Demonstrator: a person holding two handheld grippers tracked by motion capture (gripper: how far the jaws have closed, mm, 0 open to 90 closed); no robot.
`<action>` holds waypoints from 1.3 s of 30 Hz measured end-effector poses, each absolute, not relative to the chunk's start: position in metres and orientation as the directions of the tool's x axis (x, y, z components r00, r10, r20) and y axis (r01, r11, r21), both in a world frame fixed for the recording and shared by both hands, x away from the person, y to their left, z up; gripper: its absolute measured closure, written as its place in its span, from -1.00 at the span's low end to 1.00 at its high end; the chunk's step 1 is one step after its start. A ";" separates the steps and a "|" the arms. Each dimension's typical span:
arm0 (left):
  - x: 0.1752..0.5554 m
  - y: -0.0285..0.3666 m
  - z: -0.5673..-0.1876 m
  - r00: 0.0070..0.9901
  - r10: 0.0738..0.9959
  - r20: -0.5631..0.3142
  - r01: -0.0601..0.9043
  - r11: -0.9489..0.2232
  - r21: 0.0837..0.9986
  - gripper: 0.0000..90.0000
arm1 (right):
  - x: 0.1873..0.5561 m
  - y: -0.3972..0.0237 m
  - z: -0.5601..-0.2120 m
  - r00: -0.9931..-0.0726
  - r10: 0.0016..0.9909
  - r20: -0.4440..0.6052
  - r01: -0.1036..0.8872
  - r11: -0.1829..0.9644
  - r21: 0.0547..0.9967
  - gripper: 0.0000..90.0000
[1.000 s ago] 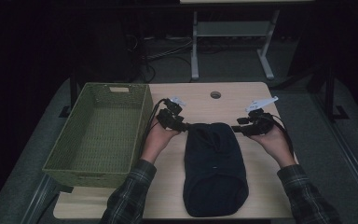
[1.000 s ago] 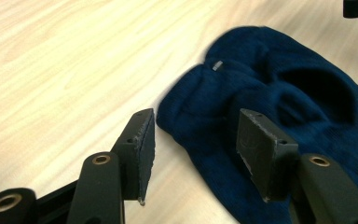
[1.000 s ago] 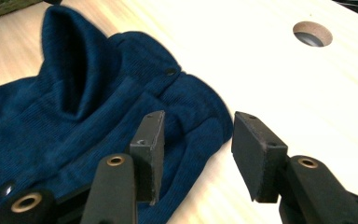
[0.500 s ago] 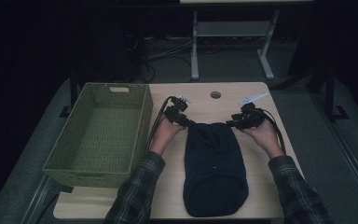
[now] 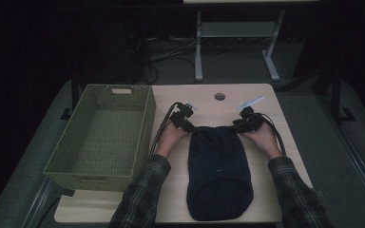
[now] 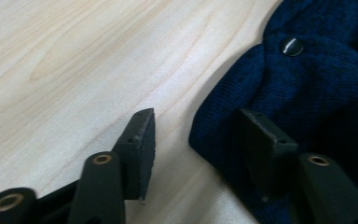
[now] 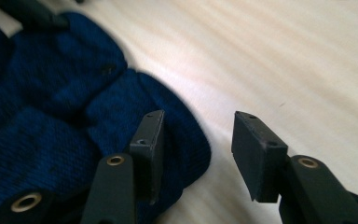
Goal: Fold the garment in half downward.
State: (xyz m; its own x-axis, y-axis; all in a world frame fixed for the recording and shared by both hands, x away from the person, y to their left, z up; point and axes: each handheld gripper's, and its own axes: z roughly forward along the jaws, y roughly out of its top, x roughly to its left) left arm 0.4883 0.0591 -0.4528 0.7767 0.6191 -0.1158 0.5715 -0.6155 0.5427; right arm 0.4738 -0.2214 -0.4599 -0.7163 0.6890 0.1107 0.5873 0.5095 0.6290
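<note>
The folded dark blue knitted garment (image 5: 220, 178) lies flat in the middle of the light wooden counter (image 5: 228, 97), its far edge between the two grippers. The left gripper (image 6: 193, 140) straddles that edge's corner, jaws apart and just closing, one on the knit, one on bare wood; the right gripper (image 7: 196, 144) stands open likewise at the other corner. A green woven rectangular basket (image 5: 102, 137) sits beside the left hand (image 5: 168, 137).

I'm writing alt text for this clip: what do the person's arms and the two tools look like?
Both forearms wear dark plaid sleeves. The left tool and right tool are black, each trailing a black cable. Their flat, rectangular black jaws hang on black links with brass-coloured rivets.
</note>
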 end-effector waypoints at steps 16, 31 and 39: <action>0.484 0.055 -0.452 0.798 0.583 -0.154 0.564 -0.630 0.534 0.74 | 0.471 -0.219 -0.465 -0.706 0.685 0.179 0.619 0.475 0.625 0.77; 0.481 0.060 -0.425 0.788 0.608 -0.097 0.540 -0.607 0.583 0.78 | 0.467 -0.217 -0.437 -0.725 0.682 0.092 0.563 0.510 0.651 0.81; 0.476 0.060 -0.397 0.795 0.605 -0.048 0.497 -0.604 0.622 0.78 | 0.464 -0.219 -0.411 -0.733 0.677 0.061 0.527 0.510 0.680 0.81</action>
State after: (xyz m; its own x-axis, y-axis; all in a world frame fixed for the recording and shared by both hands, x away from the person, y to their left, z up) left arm 0.4758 0.0605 -0.3968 0.7949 0.6048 -0.0480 0.4974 -0.6045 0.6222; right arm 0.4643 -0.2190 -0.4111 -0.7334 0.6770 0.0608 0.5268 0.5096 0.6803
